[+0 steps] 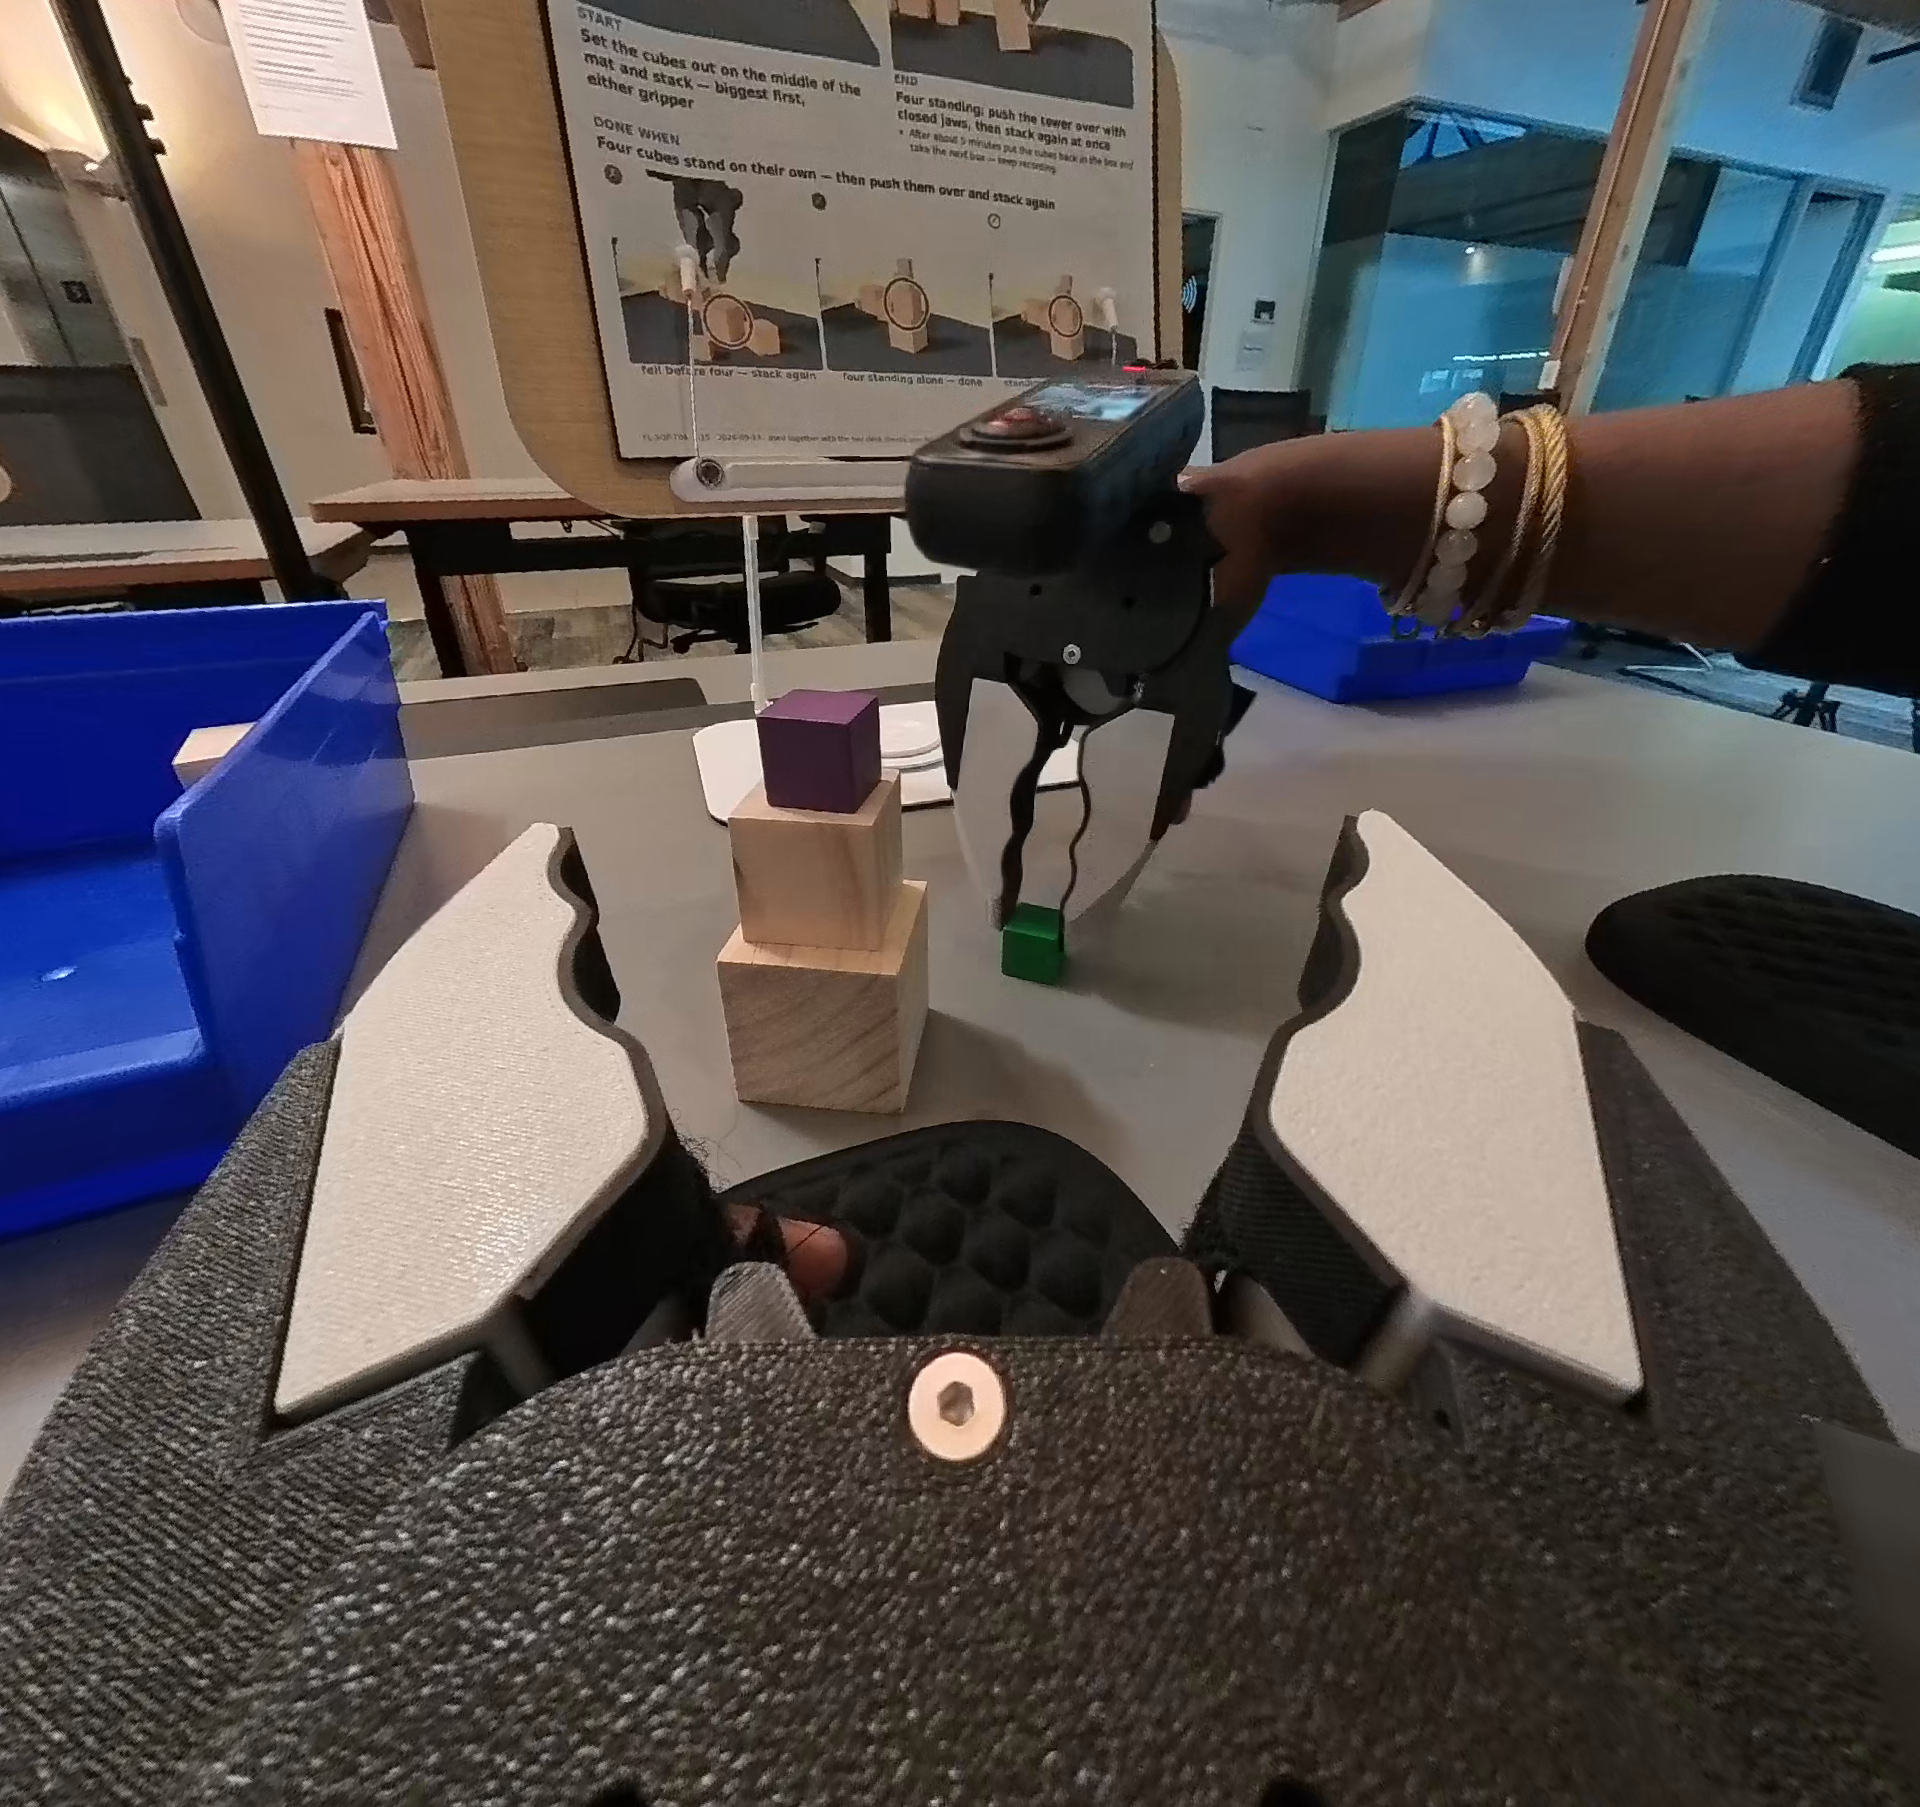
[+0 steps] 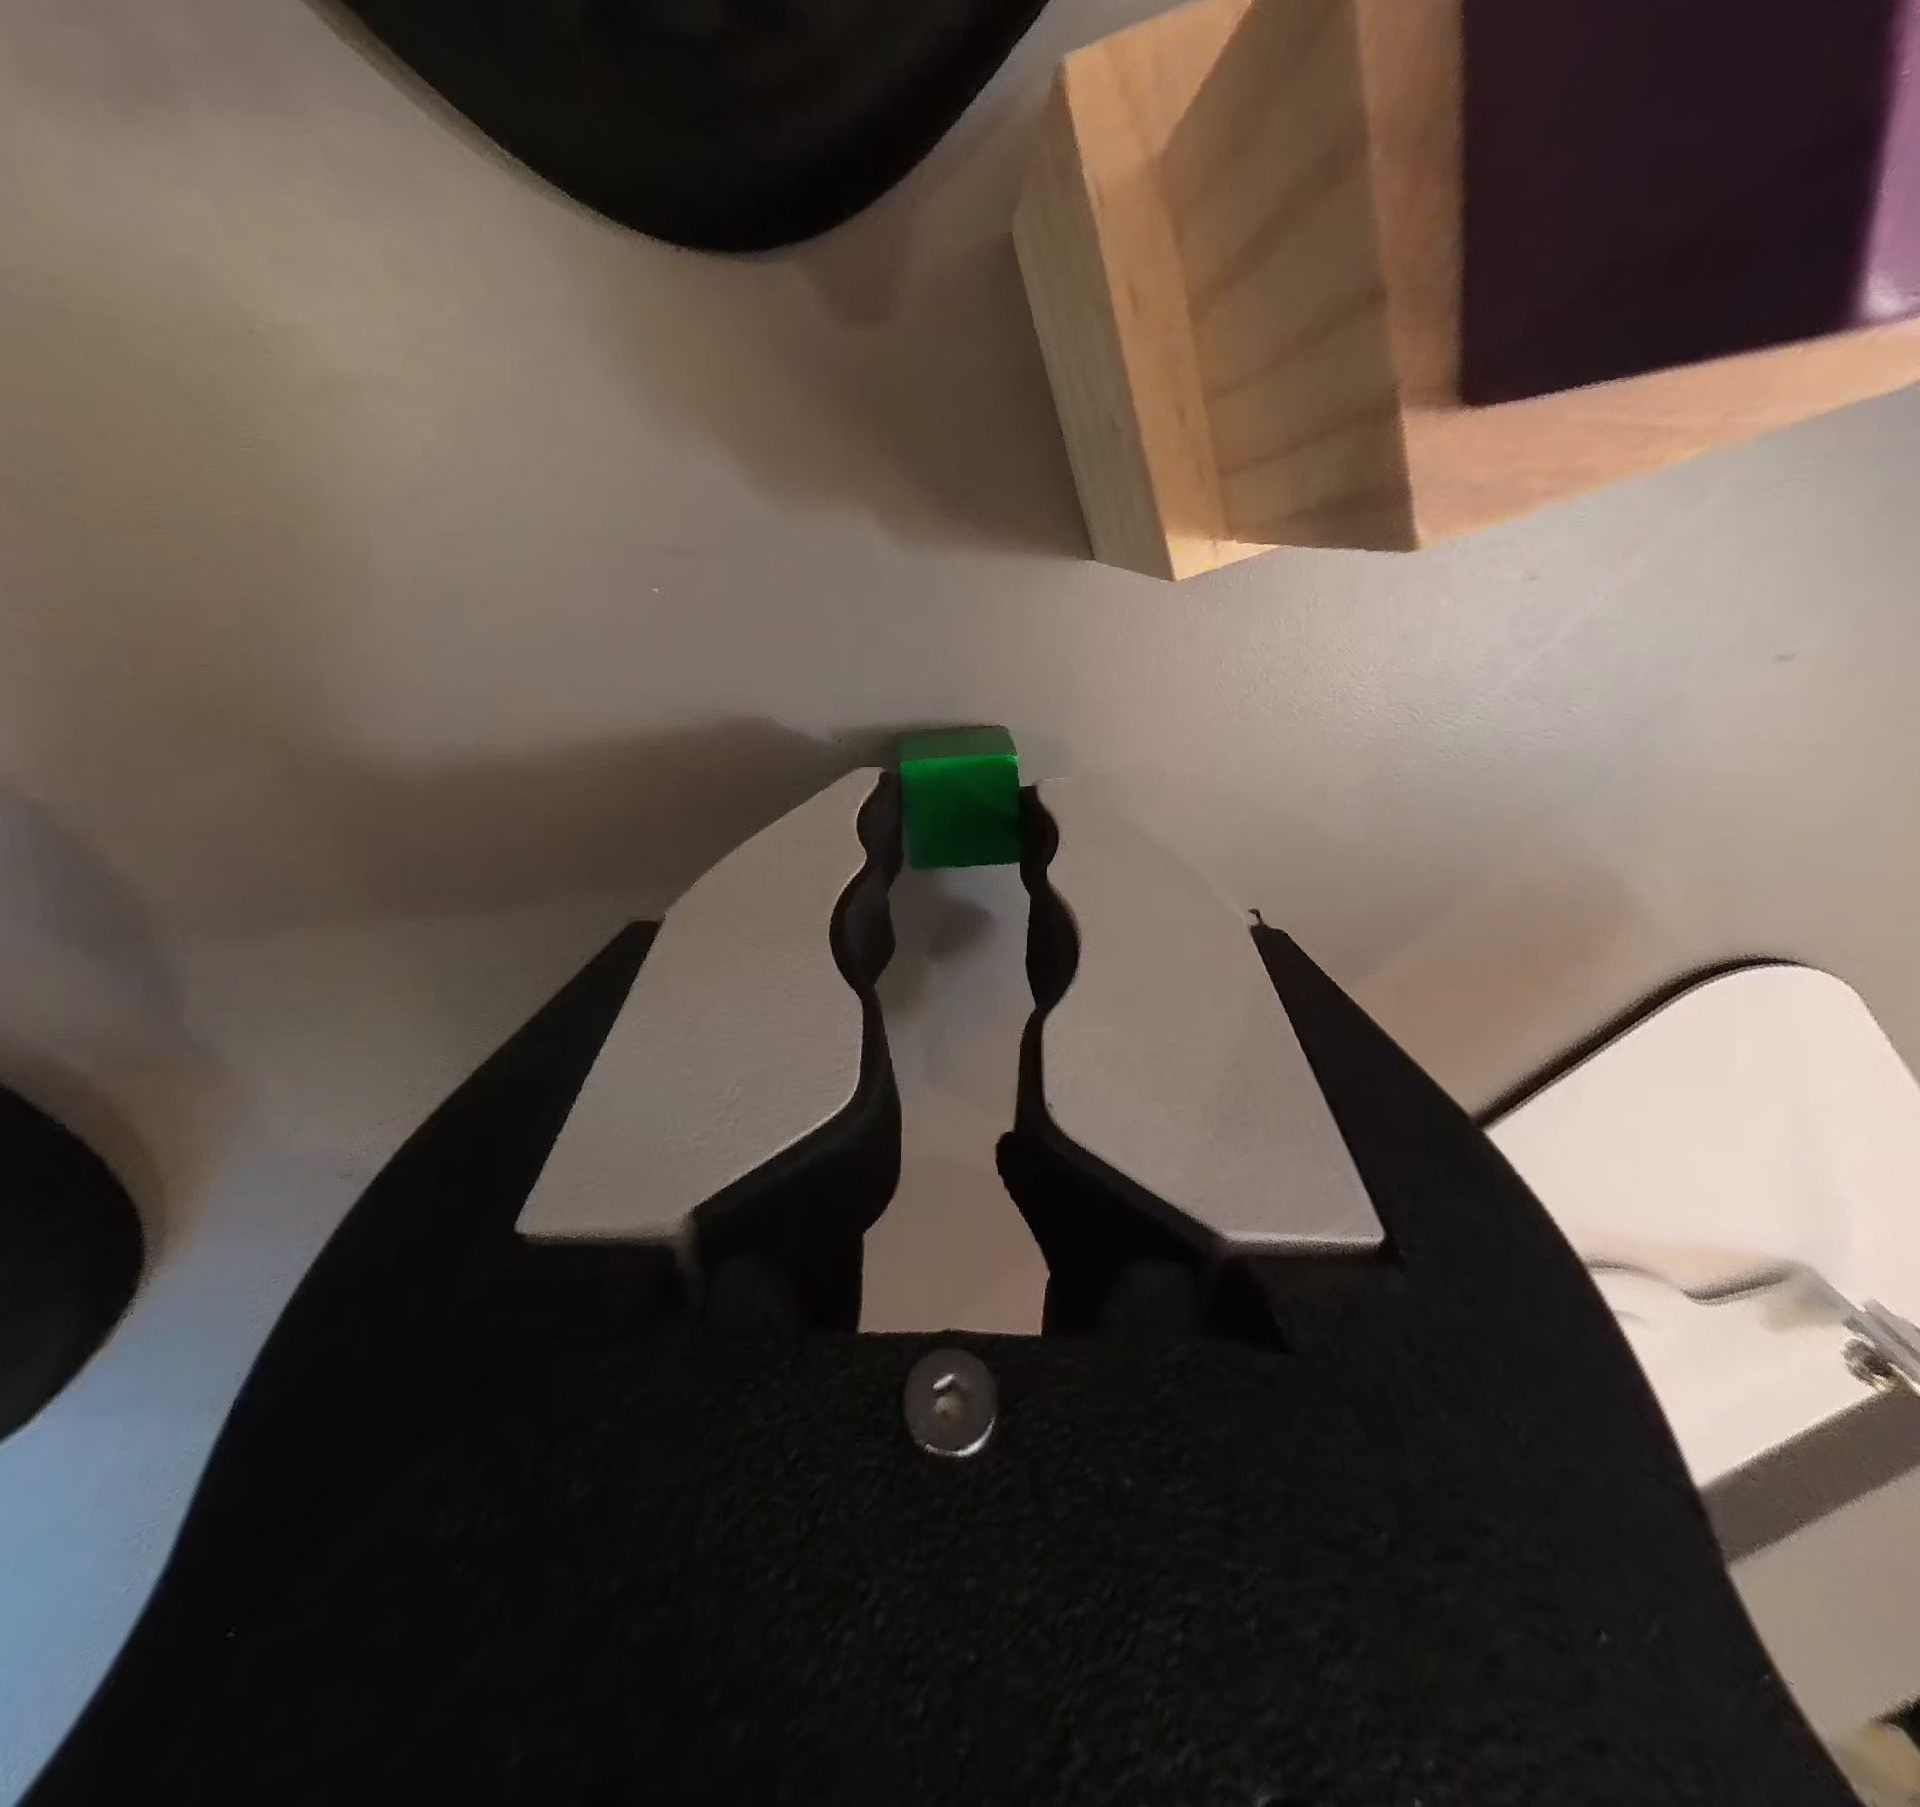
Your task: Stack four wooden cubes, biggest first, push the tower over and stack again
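A tower stands on the grey table (image 1: 540, 781): a large wooden cube (image 1: 821, 1019), a smaller wooden cube (image 1: 816, 874) on it, and a purple cube (image 1: 816, 749) on top. My left gripper (image 1: 956, 827) is wide open and empty, just in front of the tower. To the right of the tower a small green cube (image 1: 1032, 942) rests on the table. My right gripper (image 1: 1034, 910) points down at it. In the right wrist view the right gripper (image 2: 956, 801) has both pads against the sides of the green cube (image 2: 956, 817). The tower (image 2: 1195, 303) stands close beyond it.
A blue bin (image 1: 208, 874) is at the left and another blue bin (image 1: 1351, 635) at the far right. A white stand base (image 1: 727, 781) and an instruction board (image 1: 831, 147) are behind the tower. A black pad (image 1: 1766, 988) lies at the right. A person's arm with bracelets (image 1: 1558, 510) holds the right gripper.
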`<state>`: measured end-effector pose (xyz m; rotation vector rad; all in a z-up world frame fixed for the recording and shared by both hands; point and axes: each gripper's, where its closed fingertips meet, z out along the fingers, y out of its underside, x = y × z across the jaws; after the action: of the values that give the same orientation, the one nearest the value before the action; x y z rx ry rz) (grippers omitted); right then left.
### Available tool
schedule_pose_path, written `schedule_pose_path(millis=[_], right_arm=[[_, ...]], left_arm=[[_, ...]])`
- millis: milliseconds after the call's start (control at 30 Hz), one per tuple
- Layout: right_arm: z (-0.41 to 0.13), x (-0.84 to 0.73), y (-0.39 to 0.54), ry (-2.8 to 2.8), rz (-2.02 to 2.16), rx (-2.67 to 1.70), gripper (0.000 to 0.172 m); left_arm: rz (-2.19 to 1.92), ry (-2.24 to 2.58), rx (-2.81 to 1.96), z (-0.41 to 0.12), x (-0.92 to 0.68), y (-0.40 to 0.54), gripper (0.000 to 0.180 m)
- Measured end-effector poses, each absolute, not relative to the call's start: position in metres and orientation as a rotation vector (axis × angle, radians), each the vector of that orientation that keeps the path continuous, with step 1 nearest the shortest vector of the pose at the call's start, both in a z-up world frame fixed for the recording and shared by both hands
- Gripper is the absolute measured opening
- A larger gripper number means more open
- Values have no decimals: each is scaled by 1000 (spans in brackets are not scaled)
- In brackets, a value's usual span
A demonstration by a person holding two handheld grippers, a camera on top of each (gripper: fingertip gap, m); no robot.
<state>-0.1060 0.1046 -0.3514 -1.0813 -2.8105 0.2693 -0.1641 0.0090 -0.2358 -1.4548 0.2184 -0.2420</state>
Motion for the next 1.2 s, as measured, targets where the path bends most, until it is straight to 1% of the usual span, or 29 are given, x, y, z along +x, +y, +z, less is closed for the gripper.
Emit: schedule_pose_path(millis=[133,200,367,467,567,833,1200], right_arm=[[-337,-105,106,-2829,217,-1059,21],[-314,-107,105,-2828,200,-1047,21],[-236,-135,90,-2797,206,-922,21],[-211,-154,85,-2818,138,-832,21],[-208,-169,81,-2854,111,-796,21],[-230,-178,81,-2941,59,-786,21],[-234,-181,82,-2953,68,-806,21]], left_arm=[[-248,216,-1452,-236,-164,9,130],[-251,214,-1452,-236,-165,9,130],[-251,216,-1452,-236,-164,9,130],[-248,218,-1450,-235,-164,8,130],[-249,218,-1448,-235,-164,8,130],[-259,212,-1446,-235,-165,8,129],[-264,207,-1447,-235,-166,9,129]])
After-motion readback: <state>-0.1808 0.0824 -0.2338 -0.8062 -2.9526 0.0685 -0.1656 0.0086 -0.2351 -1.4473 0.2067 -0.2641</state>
